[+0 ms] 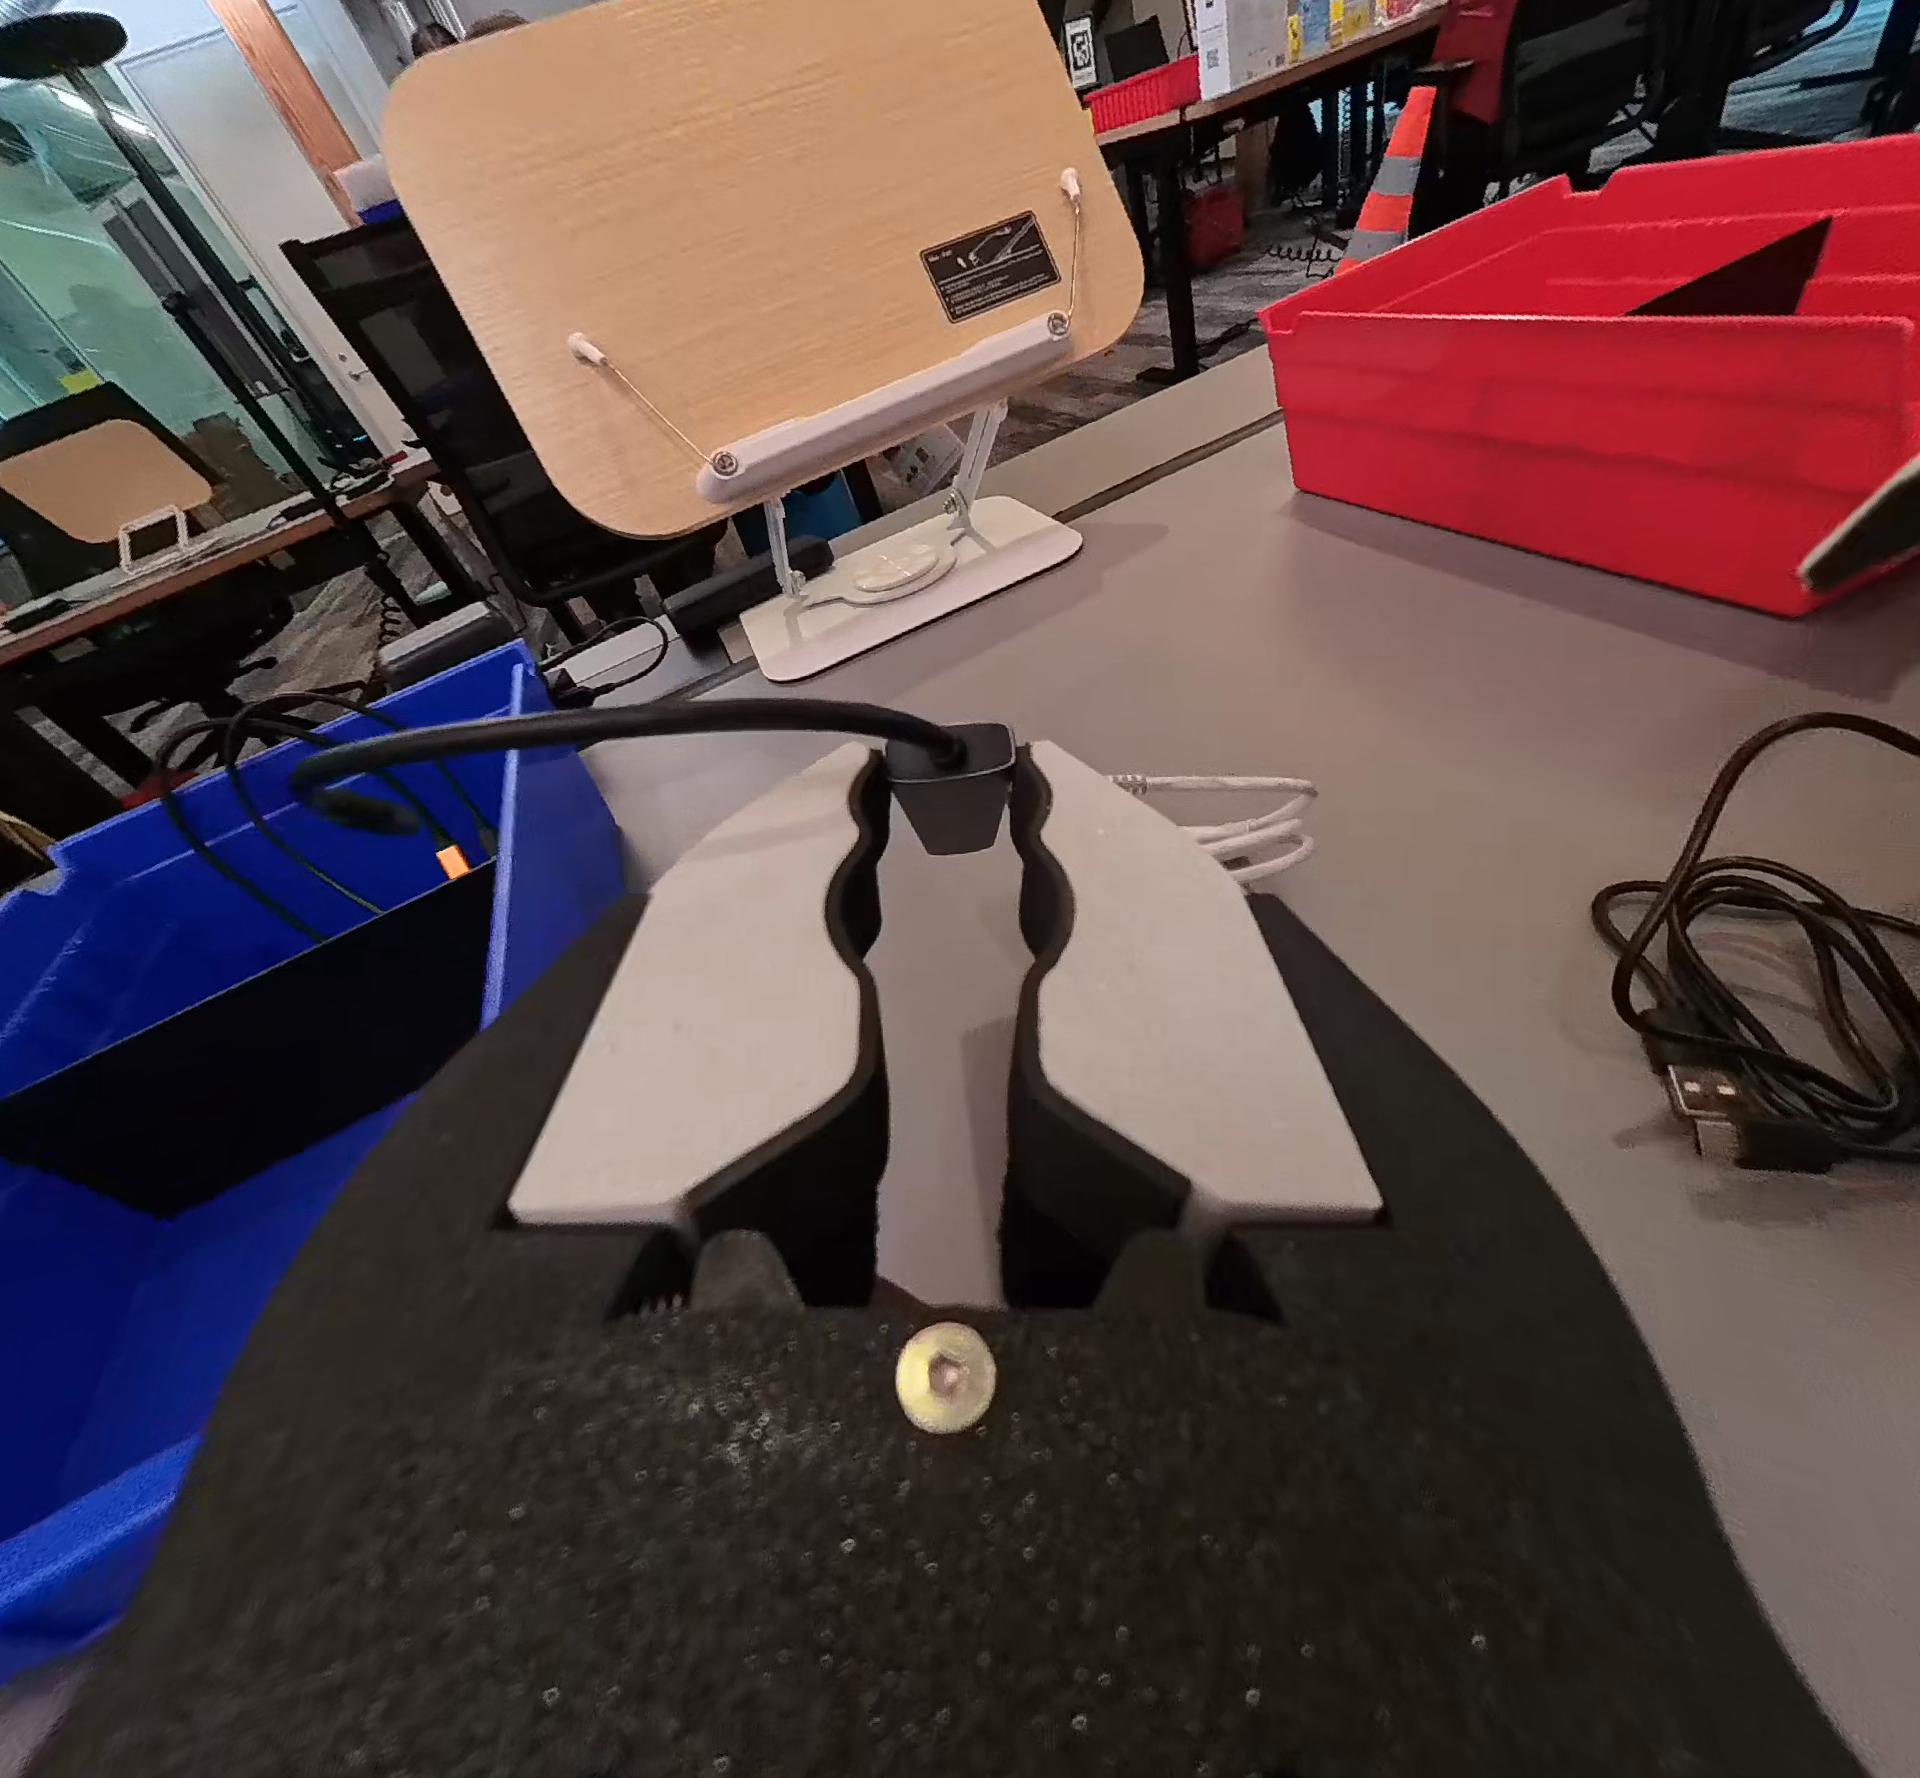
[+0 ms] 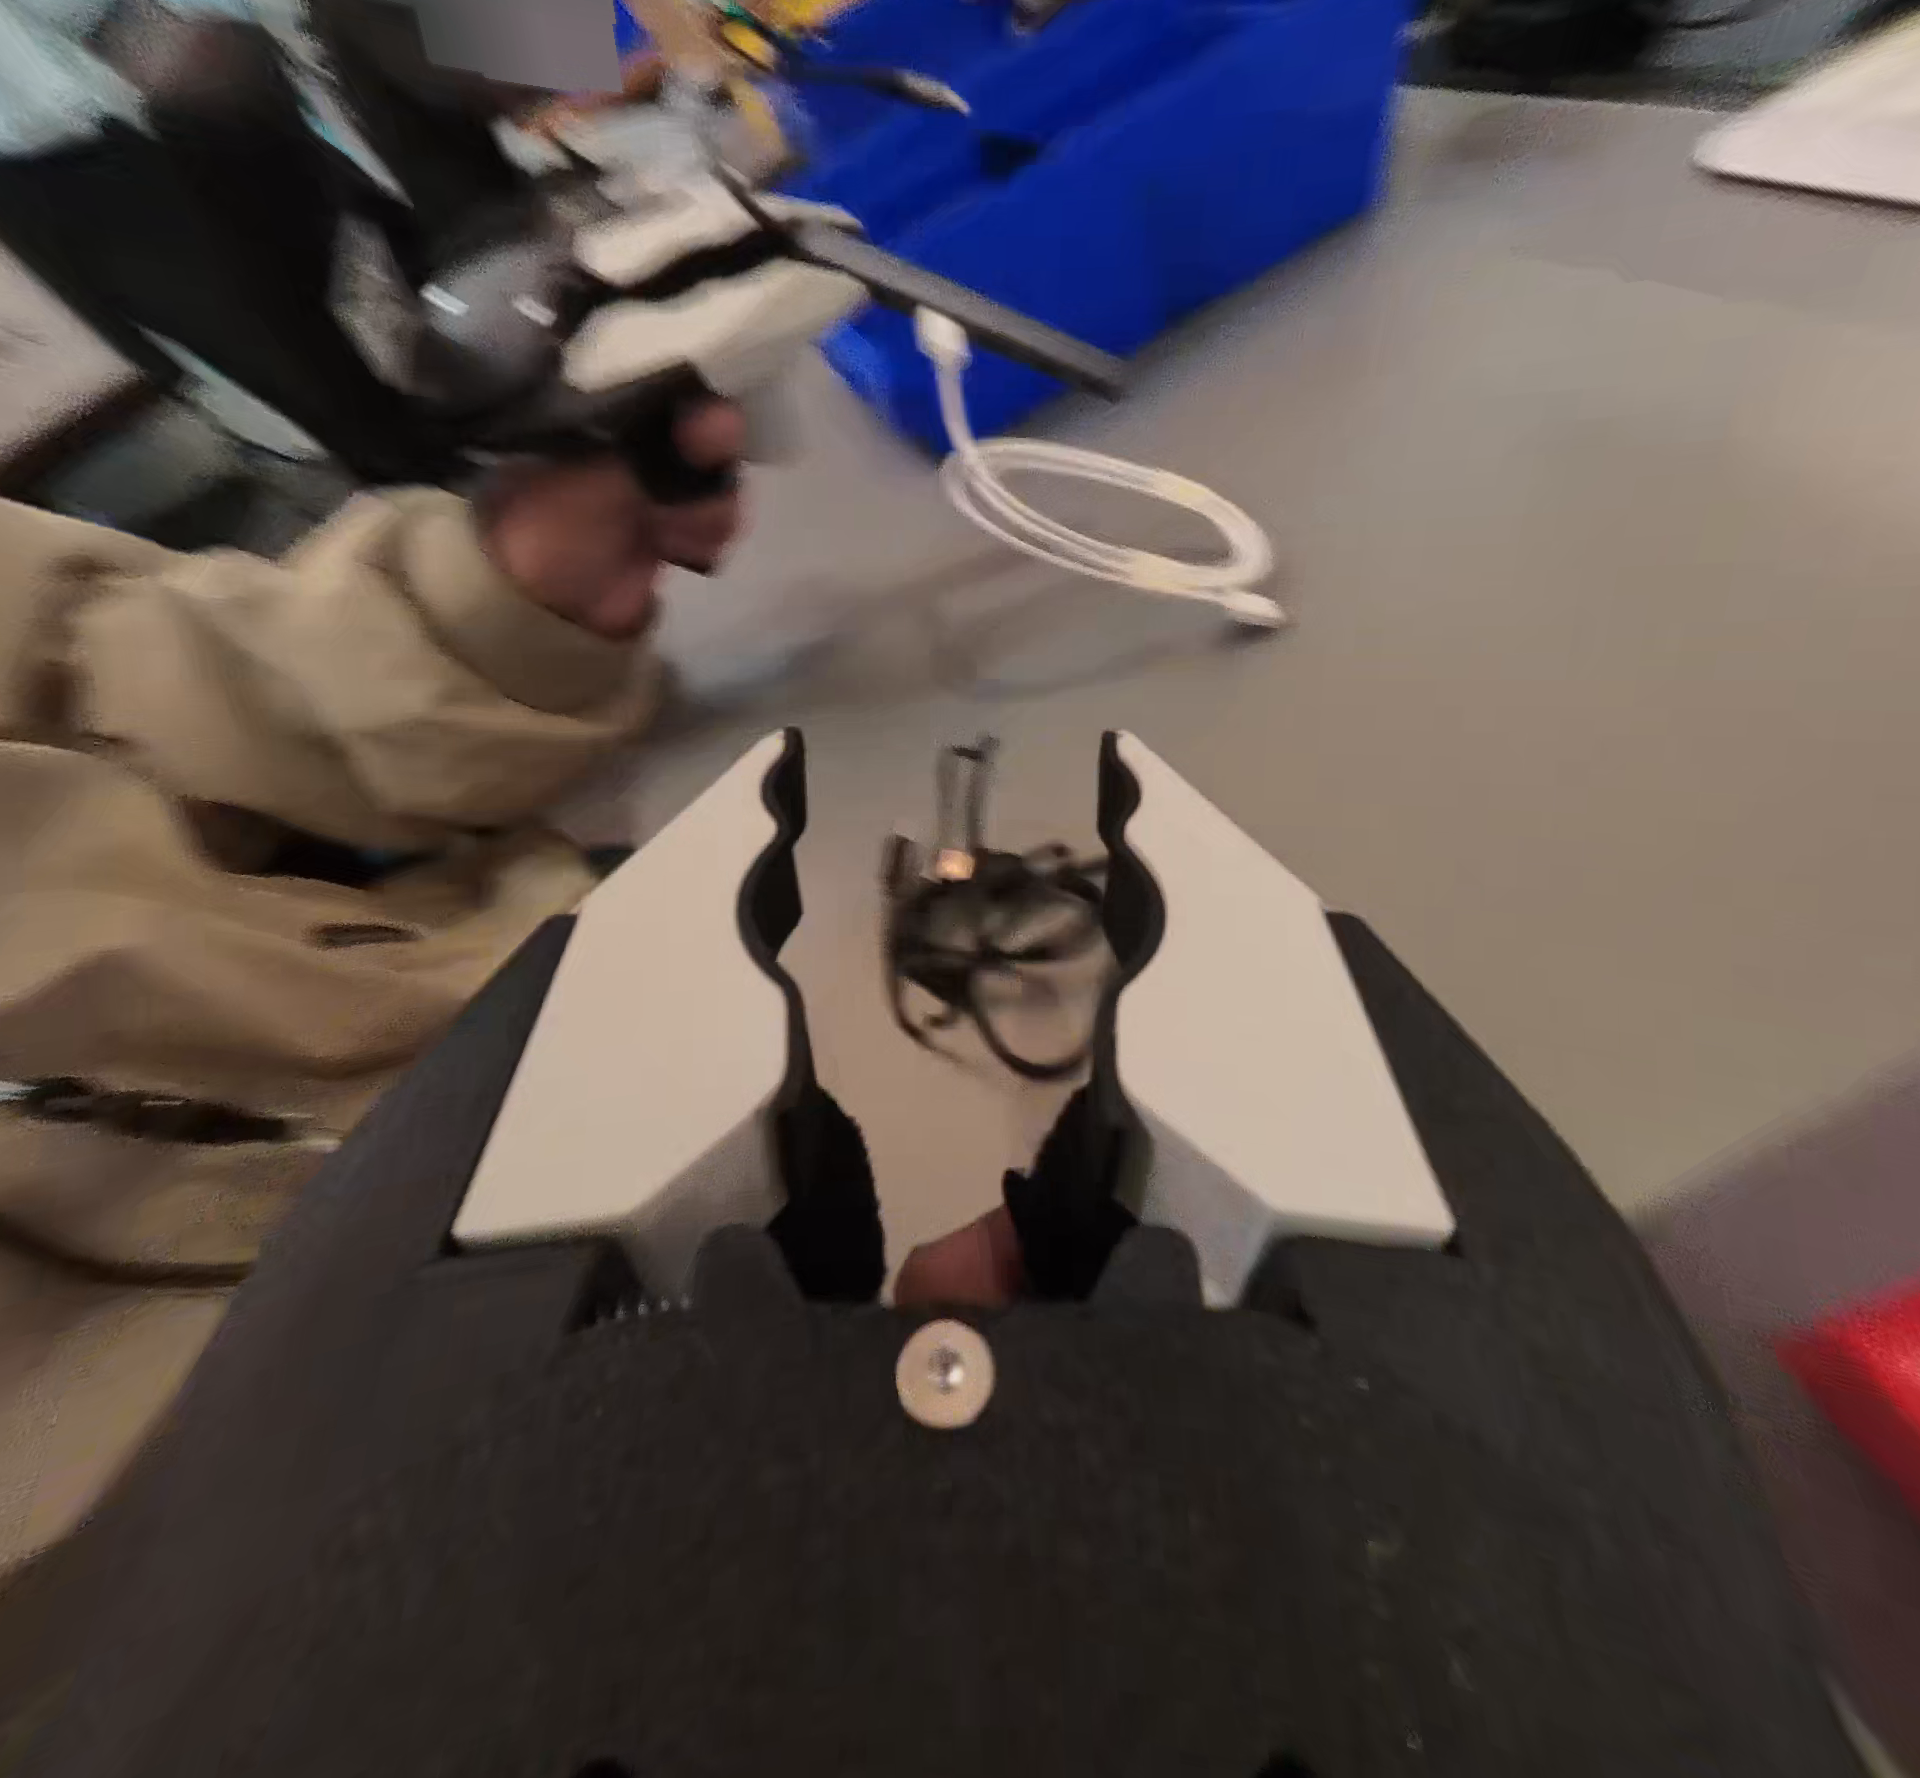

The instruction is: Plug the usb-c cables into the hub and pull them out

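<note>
In the left wrist view, a blue bin sits at the far left on the grey table, with thin black leads and an orange-tipped plug inside it. A thick black cable arcs from over the bin to the dark grey hub, which is pinched at the tips of the left gripper; its fingers are clamped on the hub's sides and the hub is held above the table. Behind it stands a wooden book stand on a white base. Just right of the fingers lies a coiled white cable. Further right is a tangled black USB cable with a flat metal plug, and beyond it a red bin

In the blurred right wrist view, a beige sleeve and a hand hold the left gripper at the left, with the hub jutting from it as a dark bar. The white cable is plugged into the hub and hangs down to a coil resting on the table, in front of the blue bin. The right gripper hovers over the black cable bundle, its fingers spread apart and holding nothing
</note>
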Demonstrator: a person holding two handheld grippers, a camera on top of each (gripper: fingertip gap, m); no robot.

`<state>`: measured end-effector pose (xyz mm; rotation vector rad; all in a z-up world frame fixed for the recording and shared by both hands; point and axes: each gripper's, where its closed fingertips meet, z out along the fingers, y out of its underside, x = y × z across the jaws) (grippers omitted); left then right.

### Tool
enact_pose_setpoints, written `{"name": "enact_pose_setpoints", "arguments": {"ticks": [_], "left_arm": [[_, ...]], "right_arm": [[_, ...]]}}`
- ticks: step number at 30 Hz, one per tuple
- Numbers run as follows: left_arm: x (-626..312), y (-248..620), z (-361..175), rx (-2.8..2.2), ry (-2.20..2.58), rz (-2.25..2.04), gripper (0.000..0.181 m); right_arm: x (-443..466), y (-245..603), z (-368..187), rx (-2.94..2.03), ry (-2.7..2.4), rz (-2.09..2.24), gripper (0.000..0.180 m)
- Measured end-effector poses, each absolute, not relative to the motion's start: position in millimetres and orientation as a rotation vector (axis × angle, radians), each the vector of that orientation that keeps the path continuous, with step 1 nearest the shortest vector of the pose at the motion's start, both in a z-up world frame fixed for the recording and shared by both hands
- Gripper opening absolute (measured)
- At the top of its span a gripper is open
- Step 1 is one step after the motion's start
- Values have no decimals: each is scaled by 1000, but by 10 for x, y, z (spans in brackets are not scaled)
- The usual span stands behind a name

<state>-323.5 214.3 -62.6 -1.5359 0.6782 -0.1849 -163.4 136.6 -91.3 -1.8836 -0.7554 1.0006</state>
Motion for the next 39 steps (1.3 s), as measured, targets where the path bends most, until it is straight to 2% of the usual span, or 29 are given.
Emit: {"name": "enact_pose_setpoints", "arguments": {"ticks": [4, 7, 10, 14, 18, 21, 24, 28, 31, 34, 39], "left_arm": [[-3181, 2142, -672, -1550, 701, -193, 22], [-3153, 2128, -689, -1553, 713, -197, 22], [-3147, 2123, -694, -1553, 717, -201, 22], [-3150, 2131, -714, -1565, 710, -218, 22], [-3162, 2130, -709, -1568, 704, -224, 22], [-3162, 2122, -695, -1561, 703, -225, 22], [-3141, 2104, -671, -1542, 710, -233, 22], [-3072, 2031, -587, -1486, 726, -290, 22], [-2994, 1935, -458, -1417, 719, -398, 22], [-2918, 1857, -400, -1384, 728, -471, 22], [-2808, 1804, -450, -1395, 762, -510, 22]], "right_arm": [[-1743, 1355, -1434, -2086, -891, 752, 71], [-1735, 1440, -1787, -2231, -905, 551, 70], [-1672, 1467, -1967, -2291, -914, 423, 51], [-1627, 1493, -1972, -2274, -946, 300, 10], [-1626, 1489, -1949, -2237, -1007, 250, 6], [-1589, 1543, -1692, -2174, -964, 273, 4], [-1283, 1725, -1128, -2067, -861, 165, 5], [-468, 1981, -190, -1927, -583, 6, 4], [252, 2137, 32, -1942, -369, -112, 4], [853, 2325, -442, -2108, -245, -249, 5], [1150, 2431, -1364, -2409, -186, -356, 6]]}}
